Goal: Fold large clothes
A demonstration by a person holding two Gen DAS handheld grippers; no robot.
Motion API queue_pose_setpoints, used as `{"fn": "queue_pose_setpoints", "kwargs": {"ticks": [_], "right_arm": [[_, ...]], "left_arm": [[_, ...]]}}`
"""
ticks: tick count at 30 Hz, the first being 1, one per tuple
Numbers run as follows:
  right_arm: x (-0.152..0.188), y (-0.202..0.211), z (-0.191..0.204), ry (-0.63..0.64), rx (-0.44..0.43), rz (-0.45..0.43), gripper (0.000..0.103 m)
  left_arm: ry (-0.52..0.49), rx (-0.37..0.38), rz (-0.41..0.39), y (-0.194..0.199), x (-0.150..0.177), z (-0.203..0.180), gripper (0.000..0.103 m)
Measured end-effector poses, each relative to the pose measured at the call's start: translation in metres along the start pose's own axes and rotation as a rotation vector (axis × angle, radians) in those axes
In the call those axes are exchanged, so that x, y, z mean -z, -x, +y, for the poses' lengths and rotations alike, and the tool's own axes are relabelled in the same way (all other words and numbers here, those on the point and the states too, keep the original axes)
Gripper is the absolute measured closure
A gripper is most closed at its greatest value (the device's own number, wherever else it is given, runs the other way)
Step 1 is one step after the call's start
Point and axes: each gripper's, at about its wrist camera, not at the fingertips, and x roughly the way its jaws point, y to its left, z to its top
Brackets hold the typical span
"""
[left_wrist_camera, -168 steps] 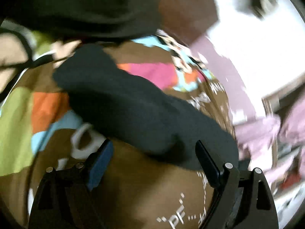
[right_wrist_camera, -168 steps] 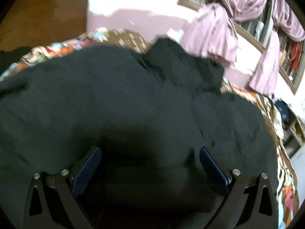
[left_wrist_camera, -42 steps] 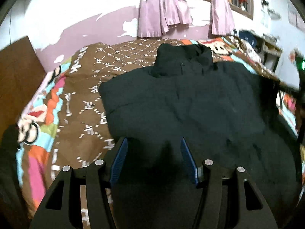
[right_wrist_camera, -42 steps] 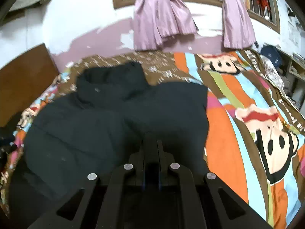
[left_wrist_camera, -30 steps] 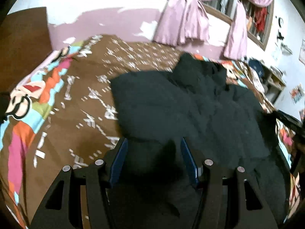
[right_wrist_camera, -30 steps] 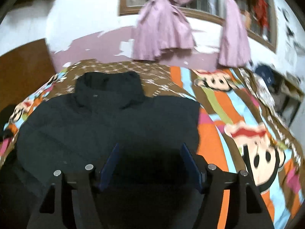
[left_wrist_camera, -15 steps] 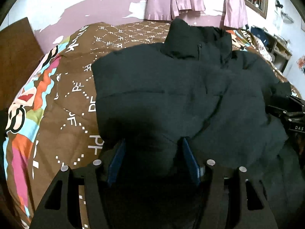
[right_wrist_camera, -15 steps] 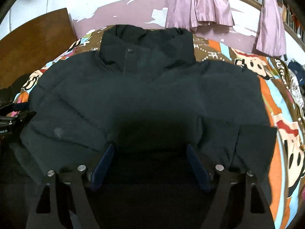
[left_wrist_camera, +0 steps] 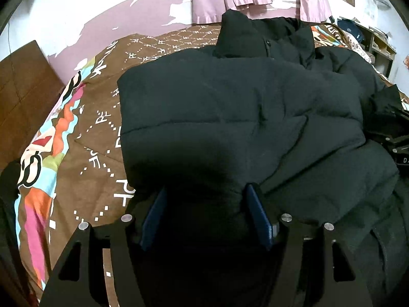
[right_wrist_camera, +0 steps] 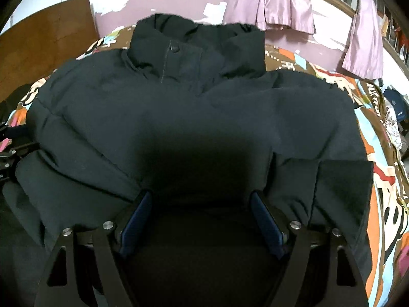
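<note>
Jacket (left_wrist_camera: 242, 117) bulk blocks ahead; bare bedspread (left_wrist_camera: 99, 138) free left; wall (left_wrist_camera: 102, 12) beyond.

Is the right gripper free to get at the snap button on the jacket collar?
Probably yes. The snap button lies exposed on the collar of the black jacket, nothing covering it, and the right gripper has open jaws with only flat jacket ahead.

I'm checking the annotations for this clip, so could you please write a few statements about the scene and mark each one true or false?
1. The dark padded jacket lies on a patterned bedspread. True.
2. The jacket's collar points toward the camera. False: it lies at the far end, near the wall.
3. Pink curtains hang on the far wall. True.
4. The bedspread is plain white. False: it is brown with colourful cartoon patches.
</note>
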Motion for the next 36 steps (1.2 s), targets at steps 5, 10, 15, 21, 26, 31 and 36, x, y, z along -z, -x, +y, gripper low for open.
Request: {"fn": "queue_pose_setpoints", "kwargs": {"ticks": [5, 10, 15, 21, 26, 31, 36], "right_arm": [[-0.005, 0.038, -0.007, -0.127, -0.065, -0.032, 0.023], [-0.029, 0.089, 0.015, -0.068, -0.044, -0.054, 0.021], [-0.043, 0.165, 0.027, -0.046, -0.024, -0.088, 0.017], [-0.047, 0.277, 0.026, -0.151, -0.025, -0.143, 0.012], [-0.051, 0.344, 0.034, -0.174, -0.011, -0.144, 0.011], [-0.058, 0.387, 0.045, -0.132, -0.005, -0.154, 0.010], [-0.066, 0.403, 0.049, -0.098, -0.017, -0.150, 0.008]], "left_arm": [[0.069, 0.074, -0.042, 0.030, -0.005, 0.012, 0.044], [0.168, 0.197, -0.122, 0.080, -0.022, 0.017, 0.036], [0.176, 0.236, -0.201, 0.148, -0.040, 0.013, 0.028], [0.144, 0.224, -0.235, 0.237, -0.046, -0.004, 0.027], [0.167, 0.223, -0.230, 0.298, -0.051, -0.009, 0.027], [0.204, 0.210, -0.254, 0.346, -0.061, -0.013, 0.027], [0.196, 0.150, -0.284, 0.380, -0.078, -0.015, 0.027]]}}
